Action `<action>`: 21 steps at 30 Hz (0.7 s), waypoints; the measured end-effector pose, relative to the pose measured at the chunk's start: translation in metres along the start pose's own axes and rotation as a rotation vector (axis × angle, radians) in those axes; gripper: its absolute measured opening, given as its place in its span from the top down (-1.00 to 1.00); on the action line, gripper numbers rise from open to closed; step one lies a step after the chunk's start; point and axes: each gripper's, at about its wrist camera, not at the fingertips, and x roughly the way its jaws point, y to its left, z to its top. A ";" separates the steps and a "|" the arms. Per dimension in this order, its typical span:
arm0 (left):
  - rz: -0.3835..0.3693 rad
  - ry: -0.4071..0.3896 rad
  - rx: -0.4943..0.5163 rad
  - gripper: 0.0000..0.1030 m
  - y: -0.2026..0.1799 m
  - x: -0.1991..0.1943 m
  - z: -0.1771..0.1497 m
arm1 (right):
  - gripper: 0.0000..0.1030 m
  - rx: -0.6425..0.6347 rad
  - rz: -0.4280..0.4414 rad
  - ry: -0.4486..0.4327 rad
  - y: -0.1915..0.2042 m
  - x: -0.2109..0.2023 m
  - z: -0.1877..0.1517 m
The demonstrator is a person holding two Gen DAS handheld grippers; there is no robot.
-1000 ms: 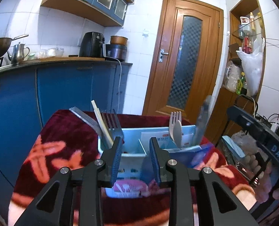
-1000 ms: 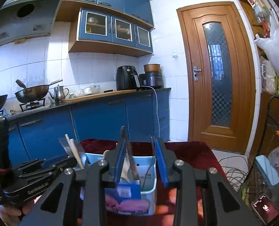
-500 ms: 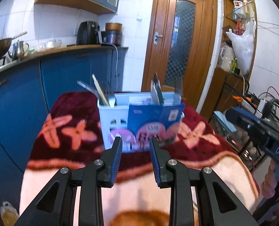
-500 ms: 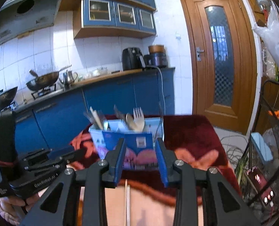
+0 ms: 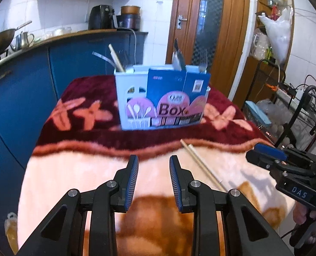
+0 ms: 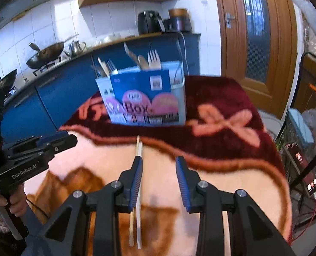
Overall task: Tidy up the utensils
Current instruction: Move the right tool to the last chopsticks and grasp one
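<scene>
A pale blue utensil box (image 5: 162,98) with a blue and pink label stands at the far end of the blanket-covered table (image 5: 76,170). Forks, a knife, a spoon and chopsticks stick up from it. A loose pair of chopsticks (image 5: 200,164) lies on the blanket nearer to me. My left gripper (image 5: 153,162) hovers open over the blanket, to the left of the pair, with nothing between its pads. My right gripper (image 6: 159,160) is open too. The loose chopsticks (image 6: 139,147) run under its left finger, outside the gap. The box (image 6: 145,98) stands ahead of it.
Blue kitchen cabinets (image 5: 19,98) with a wok and a kettle on the counter run along the left. A wooden door (image 5: 202,34) is behind the table. A wire rack (image 5: 286,106) with cables and bags stands close to the table's right edge.
Both grippers have drawn back from the utensil box and tipped downward. The box now looks smaller and farther off. The loose chopsticks on the blanket have come into view.
</scene>
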 end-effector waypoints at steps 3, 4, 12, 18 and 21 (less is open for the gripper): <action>0.007 0.023 -0.013 0.41 0.005 0.005 -0.004 | 0.32 0.002 0.021 0.050 0.004 0.012 -0.005; 0.011 0.028 -0.014 0.41 0.006 0.007 -0.005 | 0.32 -0.001 0.023 0.063 0.005 0.016 -0.007; 0.033 0.049 -0.033 0.41 0.016 0.012 -0.013 | 0.38 -0.017 0.051 0.156 0.013 0.041 -0.010; 0.028 0.055 -0.040 0.41 0.016 0.014 -0.014 | 0.56 -0.051 0.048 0.193 0.017 0.050 -0.006; 0.026 0.057 -0.040 0.41 0.016 0.015 -0.014 | 0.58 -0.065 0.052 0.220 0.017 0.055 -0.001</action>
